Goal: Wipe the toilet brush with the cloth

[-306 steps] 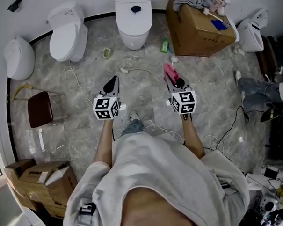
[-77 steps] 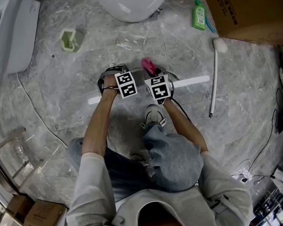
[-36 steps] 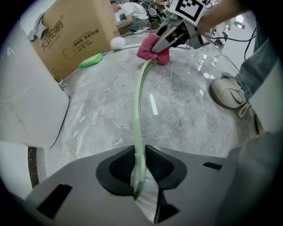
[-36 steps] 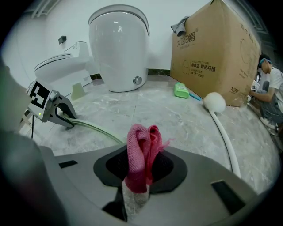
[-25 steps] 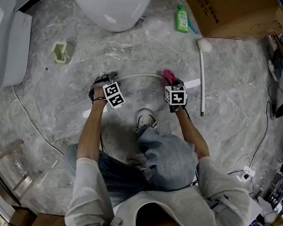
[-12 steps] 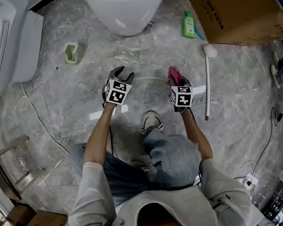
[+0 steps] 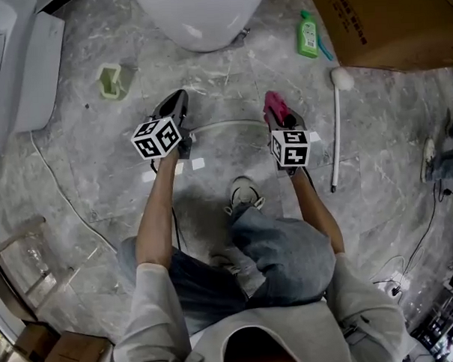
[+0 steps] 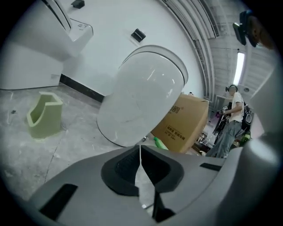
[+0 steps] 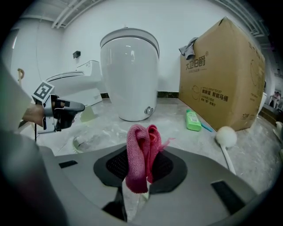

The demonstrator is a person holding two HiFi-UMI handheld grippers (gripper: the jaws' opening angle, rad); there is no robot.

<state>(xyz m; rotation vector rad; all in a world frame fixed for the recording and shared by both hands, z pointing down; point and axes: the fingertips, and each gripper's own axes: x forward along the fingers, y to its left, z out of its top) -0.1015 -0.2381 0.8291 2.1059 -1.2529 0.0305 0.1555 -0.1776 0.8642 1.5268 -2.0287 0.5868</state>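
Note:
The toilet brush [image 7: 335, 138] lies on the marble floor right of my right gripper; its white round head [image 9: 225, 136] points toward the cardboard box. My right gripper [image 7: 279, 118] is shut on a folded pink cloth [image 9: 140, 148], which sticks up from between the jaws [image 7: 274, 105]. It hangs above the floor, left of the brush and apart from it. My left gripper [image 7: 178, 100] is raised at the left [image 9: 70, 107]. Its jaws have just been closing and now meet with nothing between them [image 8: 140, 148].
A white toilet [image 7: 200, 16] stands ahead, with a cardboard box [image 7: 399, 19] and a green bottle [image 7: 307, 24] to its right. A green holder [image 7: 111, 80] sits at the left. A curved white tube [image 7: 224, 125] lies between the grippers, and my shoe [image 7: 243, 192] is below it.
The left gripper has risen from the floor, rolled over, and its open jaws have shut empty. The right gripper has lifted a little with the cloth still in it.

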